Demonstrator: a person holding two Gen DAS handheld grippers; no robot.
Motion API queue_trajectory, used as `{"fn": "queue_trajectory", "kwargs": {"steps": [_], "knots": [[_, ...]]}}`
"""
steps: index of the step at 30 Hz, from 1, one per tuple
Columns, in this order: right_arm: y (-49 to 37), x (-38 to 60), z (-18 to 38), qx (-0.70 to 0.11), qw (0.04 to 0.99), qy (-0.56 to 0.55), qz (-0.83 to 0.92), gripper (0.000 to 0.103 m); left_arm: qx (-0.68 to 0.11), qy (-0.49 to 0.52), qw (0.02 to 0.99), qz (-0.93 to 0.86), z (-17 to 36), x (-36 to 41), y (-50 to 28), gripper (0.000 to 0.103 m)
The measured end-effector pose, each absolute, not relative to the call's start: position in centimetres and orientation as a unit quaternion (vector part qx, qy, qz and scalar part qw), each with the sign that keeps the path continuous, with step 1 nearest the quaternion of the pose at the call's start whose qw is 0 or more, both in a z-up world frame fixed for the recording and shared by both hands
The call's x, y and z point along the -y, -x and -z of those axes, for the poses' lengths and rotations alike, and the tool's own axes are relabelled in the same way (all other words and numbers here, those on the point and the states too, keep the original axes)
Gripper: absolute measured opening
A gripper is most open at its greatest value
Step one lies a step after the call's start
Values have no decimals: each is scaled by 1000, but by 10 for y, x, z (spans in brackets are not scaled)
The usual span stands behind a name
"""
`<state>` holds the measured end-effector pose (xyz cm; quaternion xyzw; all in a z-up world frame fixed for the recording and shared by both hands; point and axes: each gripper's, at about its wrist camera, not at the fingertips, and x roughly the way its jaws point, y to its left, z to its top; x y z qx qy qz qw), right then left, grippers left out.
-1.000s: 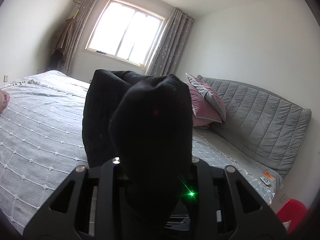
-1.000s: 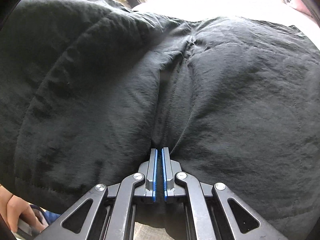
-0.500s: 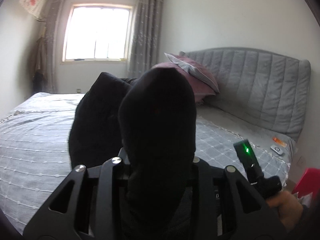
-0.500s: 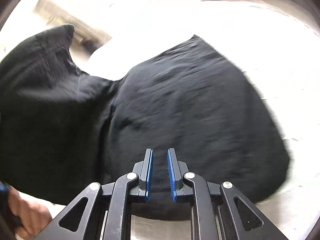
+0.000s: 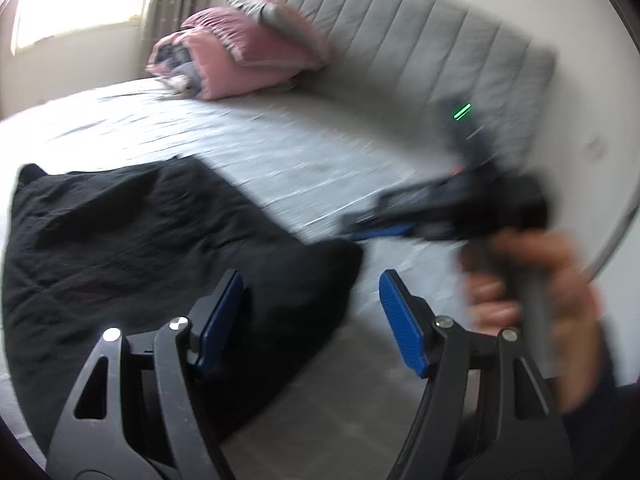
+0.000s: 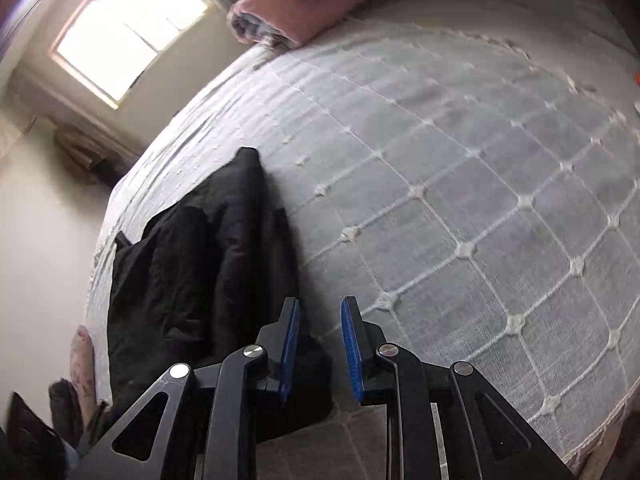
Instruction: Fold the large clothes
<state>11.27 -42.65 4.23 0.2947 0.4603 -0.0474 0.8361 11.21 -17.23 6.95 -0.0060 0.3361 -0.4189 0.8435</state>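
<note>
The black garment (image 5: 152, 248) lies on the bed (image 6: 460, 184) at nine o'clock, while the left tongs (image 5: 312, 312) and right tongs (image 6: 318, 340), both just opening, hold nothing.

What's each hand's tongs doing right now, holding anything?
Left tongs: open, just widened, black garment released.
Right tongs: open, just been opening, holding nothing.

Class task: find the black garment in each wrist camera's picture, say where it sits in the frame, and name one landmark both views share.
Left wrist: black garment lies left and centre on the bed.
Right wrist: it lies lower left, beside the gripper.
Shared landmark: pink pillow.
</note>
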Motion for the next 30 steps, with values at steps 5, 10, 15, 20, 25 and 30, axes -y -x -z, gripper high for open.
{"fn": "queue_trajectory", "kwargs": {"steps": [5,10,15,20,25,30], "knots": [[-117,398,-57,-417,866,-277,0,27,-294,-8,861,415,-105,127,-78,81],[-121,353,-65,-418,874,-232,-88,69,-351,-25,889,294,-84,94,-103,81],[-135,313,-38,-490,858,-138,-64,63,-378,15,889,258,-49,64,-114,76],[-134,291,-47,-455,884,-77,-71,22,-362,24,894,263,-54,57,-117,73],[-132,304,-80,-387,918,-80,-35,18,-378,32,892,246,-42,54,-134,72],[-147,326,-41,-456,879,-133,-25,18,-381,-13,896,228,-33,65,-132,72]]}}
